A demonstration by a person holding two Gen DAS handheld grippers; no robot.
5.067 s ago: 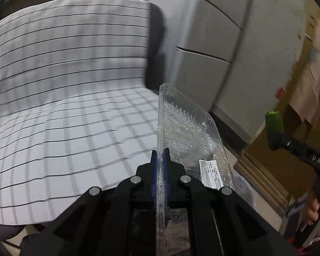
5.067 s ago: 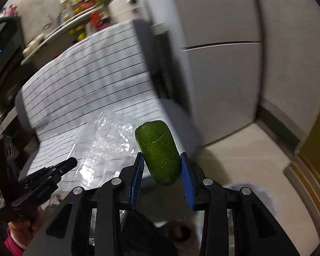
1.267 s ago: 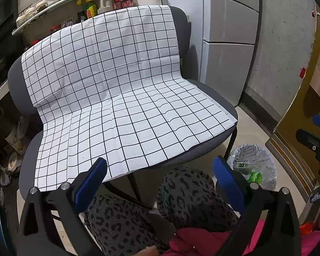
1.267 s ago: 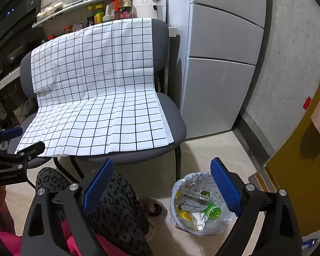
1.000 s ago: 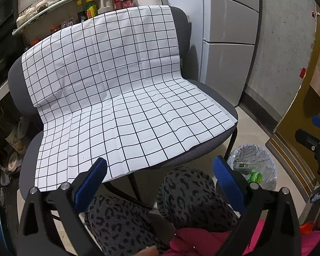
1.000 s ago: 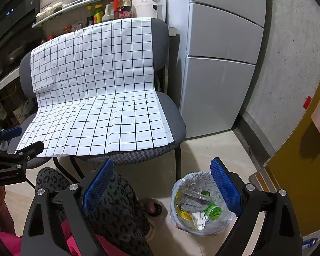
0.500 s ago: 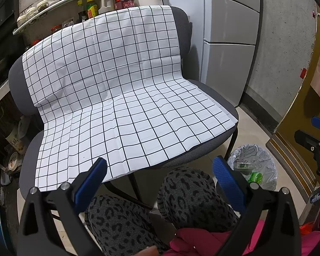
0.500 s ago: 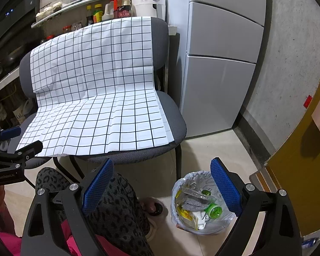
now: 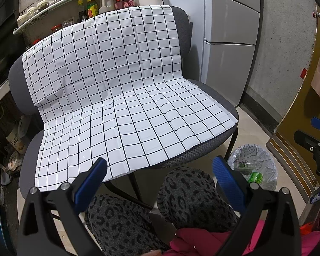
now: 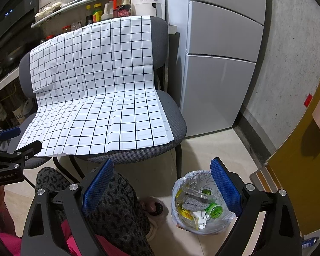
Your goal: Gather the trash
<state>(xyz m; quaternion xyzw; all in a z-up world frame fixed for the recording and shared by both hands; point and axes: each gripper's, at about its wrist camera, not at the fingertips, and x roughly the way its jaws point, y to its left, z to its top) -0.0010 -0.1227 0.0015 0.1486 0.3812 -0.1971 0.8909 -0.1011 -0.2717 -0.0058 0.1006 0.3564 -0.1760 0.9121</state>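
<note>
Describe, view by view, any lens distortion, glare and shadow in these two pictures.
Left wrist view: fisheye bends the fridge edges and darkens the corners; the checked sheet is sharp and evenly lit. Right wrist view: same curving; soft glare on the fridge door, shadow under the chair, and the bin bag in focus.

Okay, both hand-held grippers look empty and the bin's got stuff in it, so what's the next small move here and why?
Probably none beyond lowering both to rest. The left hand-held gripper and right hand-held gripper are both open and empty, the checked cloth on the chair shows no trash, and the trash bin beside the chair already holds a clear tray and green pieces. The job looks finished.
</note>
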